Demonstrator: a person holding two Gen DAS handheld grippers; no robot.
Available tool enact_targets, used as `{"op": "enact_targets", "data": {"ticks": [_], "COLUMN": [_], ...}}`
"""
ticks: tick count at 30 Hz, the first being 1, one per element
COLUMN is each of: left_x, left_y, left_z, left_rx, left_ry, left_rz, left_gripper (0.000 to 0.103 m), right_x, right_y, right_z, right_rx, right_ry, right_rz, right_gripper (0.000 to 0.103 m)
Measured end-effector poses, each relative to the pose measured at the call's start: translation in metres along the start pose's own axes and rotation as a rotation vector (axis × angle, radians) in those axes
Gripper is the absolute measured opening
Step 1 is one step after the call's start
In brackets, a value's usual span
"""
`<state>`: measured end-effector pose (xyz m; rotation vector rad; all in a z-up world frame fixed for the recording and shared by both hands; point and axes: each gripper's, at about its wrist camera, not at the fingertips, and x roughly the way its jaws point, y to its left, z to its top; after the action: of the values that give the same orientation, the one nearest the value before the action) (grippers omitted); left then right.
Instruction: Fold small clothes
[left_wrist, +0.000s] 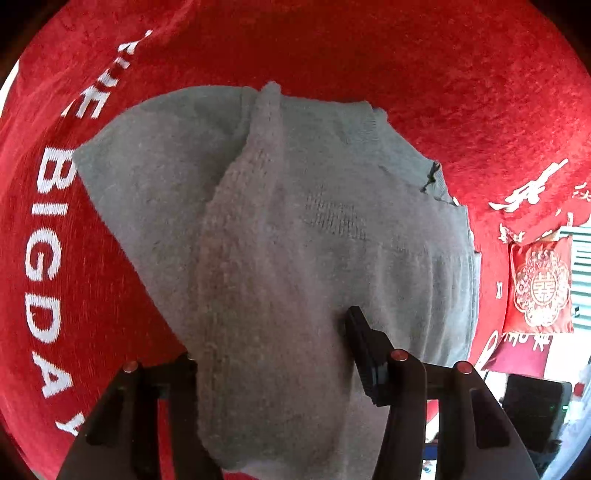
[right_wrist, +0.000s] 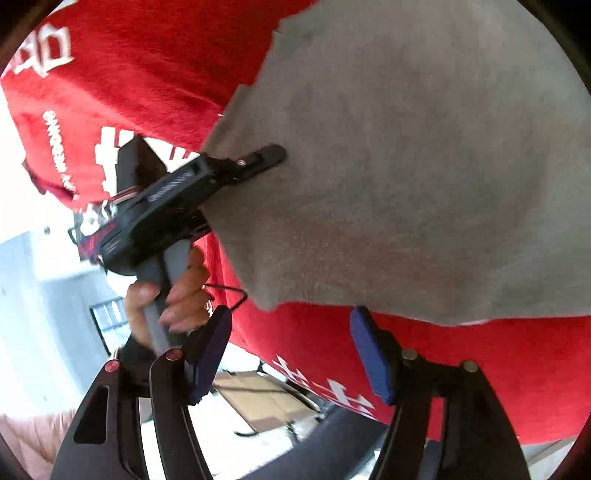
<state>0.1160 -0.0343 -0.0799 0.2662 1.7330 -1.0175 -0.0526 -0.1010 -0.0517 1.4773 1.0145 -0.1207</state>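
A small grey knitted garment (left_wrist: 295, 221) lies on a red cloth (left_wrist: 406, 55) with white lettering. A folded ridge of it runs up the middle. My left gripper (left_wrist: 273, 354) has its jaws wide apart over the garment's near edge, with cloth lying between them. Its left finger is hidden behind the fold. The right wrist view shows the same garment (right_wrist: 424, 166) and my left gripper (right_wrist: 273, 153) with a finger on top of its left edge. My right gripper (right_wrist: 291, 354) is open and empty, just short of the garment's near edge.
The red cloth (right_wrist: 480, 369) covers the table, whose edge runs along the lower left of the right wrist view. A person's hand (right_wrist: 173, 295) holds the left gripper's handle. A red patterned hanging (left_wrist: 539, 284) is at the right.
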Motion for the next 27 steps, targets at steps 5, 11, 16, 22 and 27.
{"op": "enact_targets", "data": {"ticks": [5, 11, 16, 22, 27], "left_x": [-0.005, -0.003, -0.011, -0.050, -0.052], "left_y": [0.008, 0.000, -0.019, -0.085, -0.179], "left_z": [-0.001, -0.002, -0.005, -0.014, -0.027], "left_rx": [-0.021, -0.001, 0.060, 0.233, 0.443], "left_ry": [-0.003, -0.015, -0.065, -0.177, -0.242], "left_rz": [0.006, 0.070, 0.145, 0.198, 0.244], "left_gripper": [0.056, 0.056, 0.032, 0.031, 0.031], "right_x": [-0.048, -0.048, -0.003, -0.017, -0.060], "right_y": [0.007, 0.001, -0.036, -0.055, -0.072], "right_z": [0.021, 0.063, 0.076, 0.075, 0.072], "right_rx": [-0.108, -0.103, -0.083, -0.036, -0.016], "right_ry": [-0.106, -0.196, -0.109, -0.133, -0.208], "right_rz": [-0.094, -0.220, -0.312, -0.173, -0.092], "right_gripper": [0.071, 0.007, 0.003, 0.003, 0.005]}}
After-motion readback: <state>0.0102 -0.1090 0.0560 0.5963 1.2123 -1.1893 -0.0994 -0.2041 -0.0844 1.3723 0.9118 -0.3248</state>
